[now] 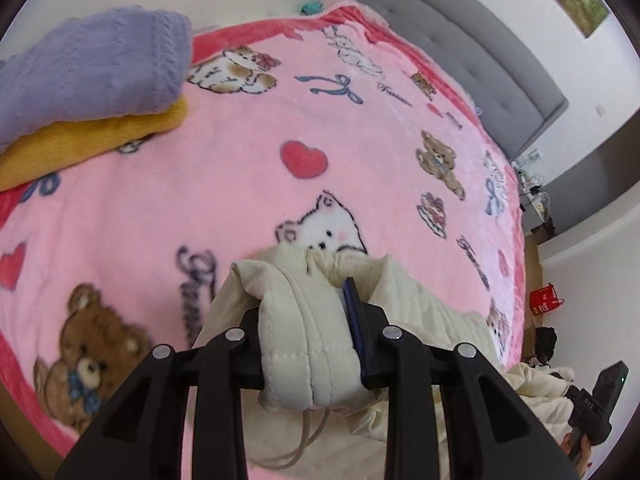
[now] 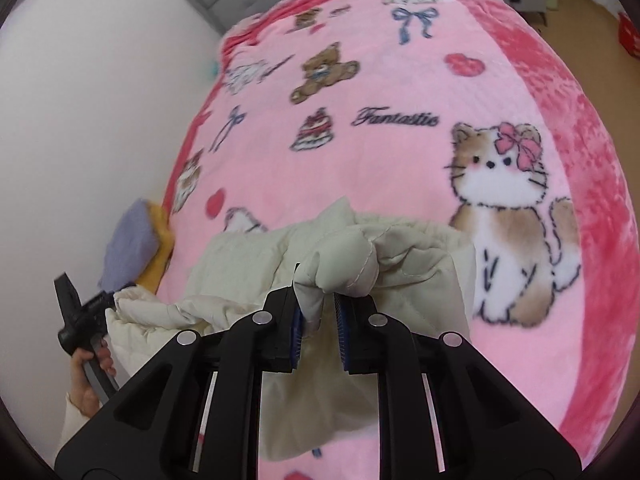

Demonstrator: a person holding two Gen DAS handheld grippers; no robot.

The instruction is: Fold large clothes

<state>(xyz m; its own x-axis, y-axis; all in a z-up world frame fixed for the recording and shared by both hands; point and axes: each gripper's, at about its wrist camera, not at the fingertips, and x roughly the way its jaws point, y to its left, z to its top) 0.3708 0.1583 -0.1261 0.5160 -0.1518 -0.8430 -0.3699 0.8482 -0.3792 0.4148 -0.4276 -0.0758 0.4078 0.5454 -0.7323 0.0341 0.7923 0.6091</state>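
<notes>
Far left, on the blanket (image 1: pixel 240 168): purple towel (image 1: pixel 92 68) stacked on a yellow one (image 1: pixel 88 140), squared up, likely finished folds parked out of the working area.

Left gripper (image 1: pixel 312 332): clamped on a thick quilted edge of the cream jacket (image 1: pixel 304 344), which fills the gap between the jaws. A drawcord loop (image 1: pixel 304 444) hangs below the grip, so this is probably the hem or hood end. The hold looks deep, likely so the padded cloth cannot slip when lifted.

Between the grippers the jacket bunches and sags, resting low on the bed near its front edge.

Right gripper (image 2: pixel 318 320): jaws part-closed, pinching a narrow puffed fold of the jacket (image 2: pixel 340 272). The fold sits against the left pad; a gap shows toward the right pad (image 2: pixel 344 328), so the bite seems shallower.

Judgement: two held points apart suggest spreading the jacket flat over the bare blanket (image 2: pixel 400 160) ahead before any fold. The shallower right grip may slip.
</notes>
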